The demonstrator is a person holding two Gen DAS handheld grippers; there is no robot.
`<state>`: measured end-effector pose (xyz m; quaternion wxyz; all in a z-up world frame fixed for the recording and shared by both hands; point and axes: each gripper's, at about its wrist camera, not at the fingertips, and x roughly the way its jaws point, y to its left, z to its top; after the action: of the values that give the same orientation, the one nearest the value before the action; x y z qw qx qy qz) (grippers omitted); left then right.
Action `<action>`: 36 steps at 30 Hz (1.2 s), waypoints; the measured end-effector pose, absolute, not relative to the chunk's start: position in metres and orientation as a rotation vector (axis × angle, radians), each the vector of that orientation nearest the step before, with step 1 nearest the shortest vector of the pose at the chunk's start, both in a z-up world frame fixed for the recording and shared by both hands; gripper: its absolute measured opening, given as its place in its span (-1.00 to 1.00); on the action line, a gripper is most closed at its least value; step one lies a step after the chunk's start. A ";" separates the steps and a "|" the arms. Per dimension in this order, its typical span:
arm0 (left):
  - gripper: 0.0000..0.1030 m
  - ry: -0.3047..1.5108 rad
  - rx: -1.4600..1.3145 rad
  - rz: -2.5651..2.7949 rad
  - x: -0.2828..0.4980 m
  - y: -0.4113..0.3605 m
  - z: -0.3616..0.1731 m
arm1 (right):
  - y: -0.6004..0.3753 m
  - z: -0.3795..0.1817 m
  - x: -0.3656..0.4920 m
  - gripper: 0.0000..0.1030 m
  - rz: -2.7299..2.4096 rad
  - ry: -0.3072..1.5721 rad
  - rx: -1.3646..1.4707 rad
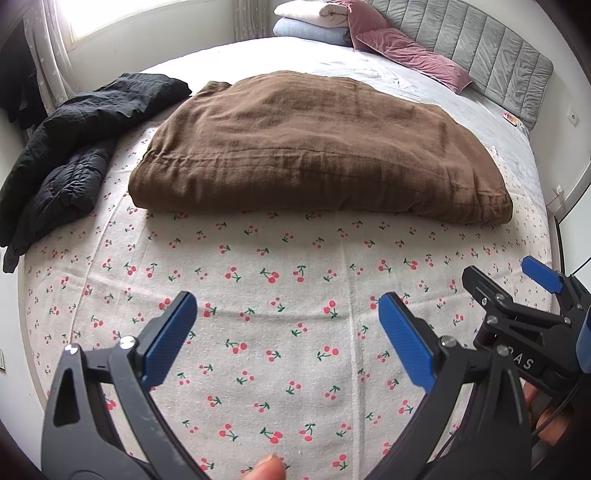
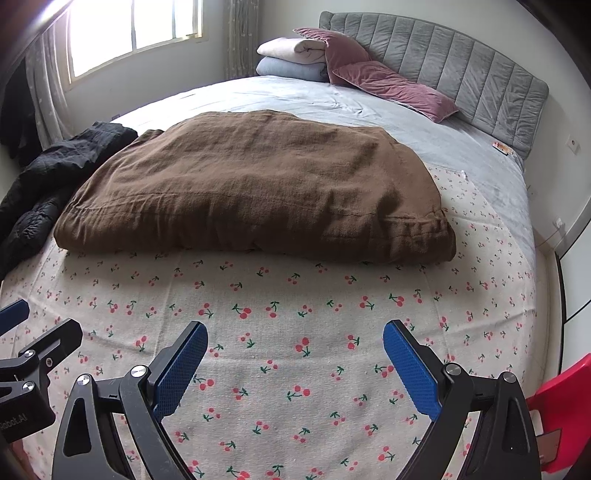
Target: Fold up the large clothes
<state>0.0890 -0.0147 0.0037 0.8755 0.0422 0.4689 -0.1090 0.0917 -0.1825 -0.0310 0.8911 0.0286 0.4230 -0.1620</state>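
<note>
Plainly, my left gripper [image 1: 286, 334] and my right gripper [image 2: 295, 363] both hover with jaws wide apart and empty over the cherry-print sheet [image 2: 280, 369], short of the brown garment [image 1: 314, 147]. That garment lies folded in a thick slab, with a black jacket [image 1: 74, 140] just beside its left end. It looks soft, bulky and limp, likely to sag, so I'd pinch its near hem at both corners.

One folded brown garment [image 2: 255, 188] on the bed, one black jacket [image 1: 70, 147] heaped beside it. Two folded blankets [image 2: 291, 55] stacked at the headboard — one white, one pale blue — plus two mauve pillows [image 2: 388, 86]. One cherry-print sheet [image 2: 295, 350], one window [image 2: 133, 29].
</note>
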 end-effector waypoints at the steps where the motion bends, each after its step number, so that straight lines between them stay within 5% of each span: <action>1: 0.92 0.978 0.086 -0.227 0.089 -0.015 0.004 | -0.182 -0.031 0.092 0.89 -0.335 0.879 0.060; 36: 0.92 1.008 0.079 -0.234 0.089 -0.016 -0.004 | -0.186 -0.031 0.090 0.89 -0.321 0.886 0.096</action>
<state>0.0892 -0.0157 -0.0039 0.8684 0.0376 0.4817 -0.1118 0.0903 -0.1856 -0.0305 0.8899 0.0461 0.4268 -0.1544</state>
